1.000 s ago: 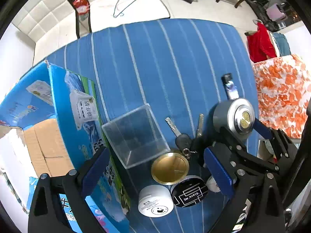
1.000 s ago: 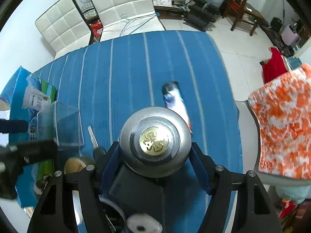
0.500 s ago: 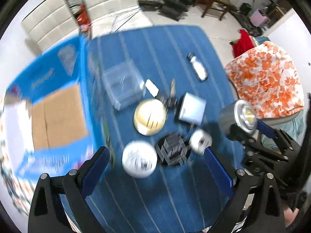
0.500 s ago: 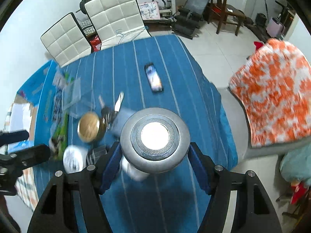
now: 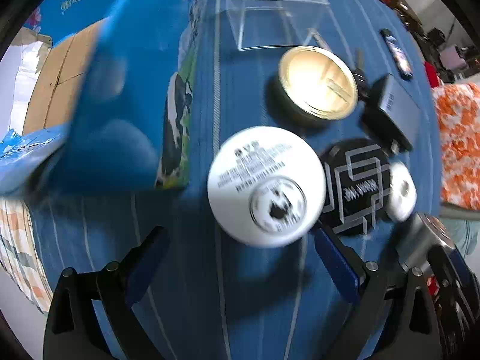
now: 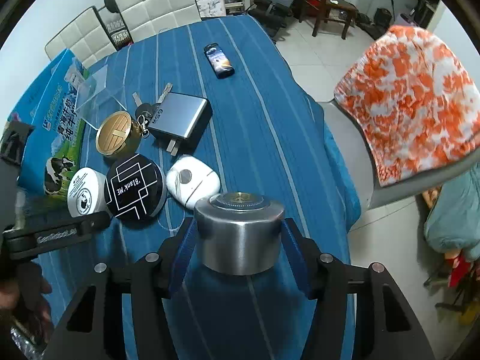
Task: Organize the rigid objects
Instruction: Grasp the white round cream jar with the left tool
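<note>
**Ana:** Right wrist view shows the right gripper (image 6: 238, 241) pinching the silver tin (image 6: 239, 234) by its round wall, one blue pad on each side, lid up; I judge the side grip keeps it level and leaves its base free for setting down.

**Ben:** And ahead of those fingers?

**Ana:** A cluster on the striped tabletop (image 6: 258, 114): white case (image 6: 193, 181) just beyond the tin, black round compact (image 6: 135, 186) and white jar (image 6: 85, 193) forward-left, gold tin (image 6: 117, 135) and grey charger (image 6: 180, 118) farther out; the tin is probably joining that group.

**Ben:** The left gripper (image 5: 240, 267)?

**Ana:** Spread wide and empty; the white jar sits just past its fingertips, the blue carton (image 5: 126, 90) forward-left; possibly lining up on the jar, though the frame is blurred.
</note>
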Available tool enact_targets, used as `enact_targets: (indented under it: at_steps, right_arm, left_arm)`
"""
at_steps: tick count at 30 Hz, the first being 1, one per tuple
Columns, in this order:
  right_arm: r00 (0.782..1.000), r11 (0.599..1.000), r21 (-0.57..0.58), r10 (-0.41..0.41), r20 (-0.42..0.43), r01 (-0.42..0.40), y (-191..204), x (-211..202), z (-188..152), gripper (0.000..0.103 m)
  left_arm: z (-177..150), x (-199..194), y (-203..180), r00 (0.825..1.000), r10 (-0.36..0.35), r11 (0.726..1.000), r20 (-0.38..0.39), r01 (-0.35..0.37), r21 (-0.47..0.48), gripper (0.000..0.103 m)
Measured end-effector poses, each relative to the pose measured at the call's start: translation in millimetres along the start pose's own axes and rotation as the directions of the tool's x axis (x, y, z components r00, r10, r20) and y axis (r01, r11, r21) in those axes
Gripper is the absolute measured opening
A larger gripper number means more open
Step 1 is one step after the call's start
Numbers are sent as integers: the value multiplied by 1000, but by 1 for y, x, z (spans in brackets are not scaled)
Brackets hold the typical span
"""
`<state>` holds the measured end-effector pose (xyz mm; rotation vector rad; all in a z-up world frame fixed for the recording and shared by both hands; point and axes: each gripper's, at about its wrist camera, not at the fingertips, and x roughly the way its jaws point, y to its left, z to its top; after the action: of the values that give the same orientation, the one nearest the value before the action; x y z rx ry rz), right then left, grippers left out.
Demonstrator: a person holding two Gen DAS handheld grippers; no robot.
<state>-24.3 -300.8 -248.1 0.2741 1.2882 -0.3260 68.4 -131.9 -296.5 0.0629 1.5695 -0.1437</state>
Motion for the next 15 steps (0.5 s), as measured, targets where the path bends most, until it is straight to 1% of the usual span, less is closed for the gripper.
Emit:
enact_targets:
  at_steps: [3, 6, 7, 8, 9, 10, 11, 12, 13, 15]
  right_arm:
    - [1000, 1000, 5, -7, -11, 7, 2, 3, 10, 60]
    - [1000, 1000, 28, -9, -21, 10, 0, 7, 17, 60]
    - [1000, 999, 33, -9, -22, 10, -1, 8, 18, 61]
    - [1000, 999, 34, -11, -25, 12, -1, 9, 20, 61]
    - [999, 999, 32, -15, -31, 16, -1, 11, 21, 62]
    - [999, 999, 29, -19, -36, 20, -1, 12, 22, 63]
    - [999, 999, 27, -21, -38, 22, 0, 13, 23, 64]
    - [999, 999, 21, -25, -43, 26, 0, 14, 24, 64]
    - [999, 999, 17, -28, -46, 29, 0, 15, 25, 65]
    - [998, 999, 13, -31, -49, 32, 0, 17, 26, 66]
  left_arm:
    - [5, 2, 2, 1000, 10, 1000, 29, -10, -24, 99]
    - [9, 4, 1, 999, 16, 1000, 39, -15, -20, 98]
    - [10, 5, -1, 999, 23, 1000, 43, -22, -14, 97]
    - [11, 5, -3, 999, 14, 1000, 47, -14, -5, 90]
    - [11, 5, -4, 999, 8, 1000, 45, -8, 1, 86]
    - [12, 6, -6, 999, 2, 1000, 43, -2, 9, 77]
    - [13, 6, -9, 999, -5, 1000, 42, 5, 17, 64]
    - [13, 6, -12, 999, -7, 1000, 40, 6, 29, 63]
    - [12, 6, -14, 999, 8, 999, 43, -9, 37, 63]
    - [12, 6, -14, 999, 4, 999, 47, -6, 36, 63]
